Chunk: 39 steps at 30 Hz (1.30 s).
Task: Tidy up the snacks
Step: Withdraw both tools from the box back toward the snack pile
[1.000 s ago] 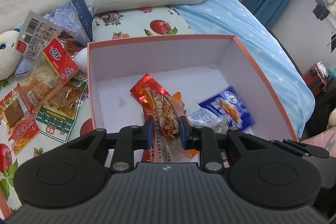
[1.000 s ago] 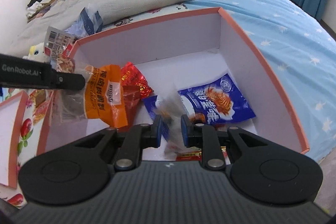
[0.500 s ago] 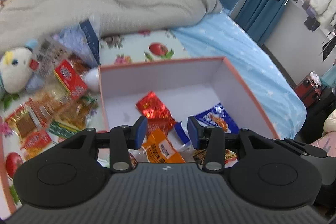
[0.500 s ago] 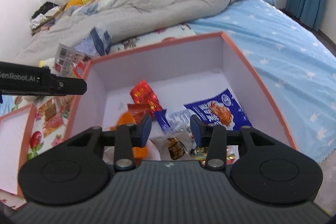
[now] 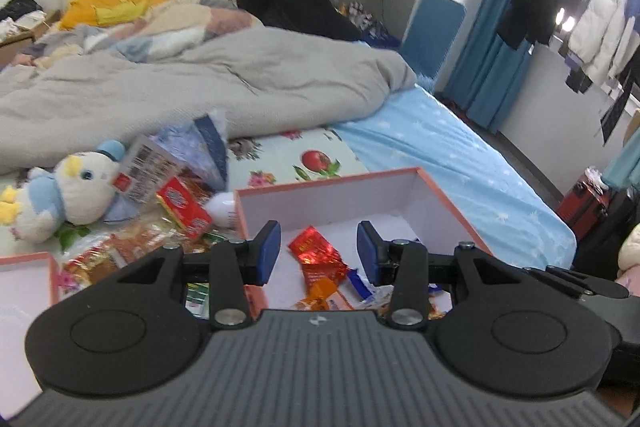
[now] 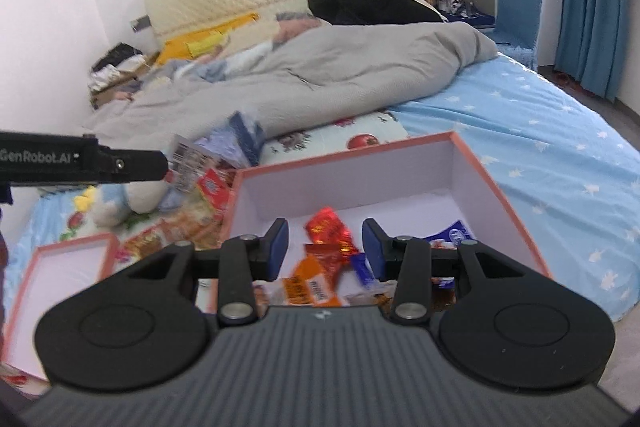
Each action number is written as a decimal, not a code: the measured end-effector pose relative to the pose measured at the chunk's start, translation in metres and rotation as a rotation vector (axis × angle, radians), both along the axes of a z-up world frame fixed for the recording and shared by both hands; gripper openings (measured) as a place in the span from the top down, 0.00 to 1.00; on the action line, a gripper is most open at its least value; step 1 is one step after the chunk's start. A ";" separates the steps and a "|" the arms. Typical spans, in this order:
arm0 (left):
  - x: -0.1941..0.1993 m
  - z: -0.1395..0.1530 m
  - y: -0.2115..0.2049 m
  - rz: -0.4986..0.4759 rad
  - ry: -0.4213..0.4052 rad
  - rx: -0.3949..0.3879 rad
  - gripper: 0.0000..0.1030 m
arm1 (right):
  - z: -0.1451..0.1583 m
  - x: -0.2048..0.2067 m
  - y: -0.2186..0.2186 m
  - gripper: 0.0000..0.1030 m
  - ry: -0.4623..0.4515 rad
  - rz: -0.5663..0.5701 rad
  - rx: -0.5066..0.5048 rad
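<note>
A white box with a pink rim point(image 5: 328, 179) point(image 6: 348, 153) sits on the bed, holding a red foil packet point(image 5: 316, 247) point(image 6: 330, 227), an orange packet point(image 5: 320, 291) point(image 6: 308, 283) and a blue packet point(image 6: 452, 237). My left gripper point(image 5: 318, 247) hangs above the box's near left part, open, with nothing between its blue pads. My right gripper point(image 6: 325, 245) is also open and empty above the box's near side. Several loose snack packets point(image 5: 184, 207) point(image 6: 188, 227) lie on the sheet left of the box.
A plush duck point(image 5: 72, 195) and a tissue pack point(image 5: 200, 147) lie behind the loose snacks. The box lid point(image 6: 68, 267) rests at the near left. A grey duvet point(image 5: 200, 87) covers the far bed. The bed drops off at the right, near a red suitcase point(image 5: 584, 203).
Both grippers let go of the snack packets they held, which now lie in the box. Both opened, rose and tilted up, so more of the room shows.
</note>
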<state>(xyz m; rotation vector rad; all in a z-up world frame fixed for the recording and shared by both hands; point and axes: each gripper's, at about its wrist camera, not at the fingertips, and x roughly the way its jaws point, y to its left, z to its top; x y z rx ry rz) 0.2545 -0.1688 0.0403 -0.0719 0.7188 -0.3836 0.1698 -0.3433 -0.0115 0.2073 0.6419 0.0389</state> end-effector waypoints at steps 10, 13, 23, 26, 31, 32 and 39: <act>-0.053 0.028 0.053 0.058 -0.076 -0.029 0.53 | 0.025 -0.026 0.041 0.58 -0.076 0.061 -0.010; -0.069 0.029 0.069 0.078 -0.084 -0.030 0.53 | 0.027 -0.034 0.052 0.58 -0.090 0.076 -0.003; -0.116 0.009 0.116 0.152 -0.062 -0.034 0.53 | 0.017 -0.061 0.096 0.58 -0.070 0.178 0.009; -0.124 -0.002 0.123 0.177 -0.055 -0.009 0.53 | 0.007 -0.067 0.105 0.58 -0.052 0.204 0.022; -0.139 -0.022 0.135 0.213 -0.032 -0.011 0.53 | -0.006 -0.078 0.119 0.58 -0.045 0.225 0.034; -0.142 -0.027 0.138 0.222 -0.026 -0.010 0.53 | -0.009 -0.081 0.121 0.58 -0.053 0.226 0.035; -0.155 -0.061 0.152 0.271 0.027 -0.028 0.47 | -0.030 -0.092 0.137 0.58 0.006 0.270 -0.010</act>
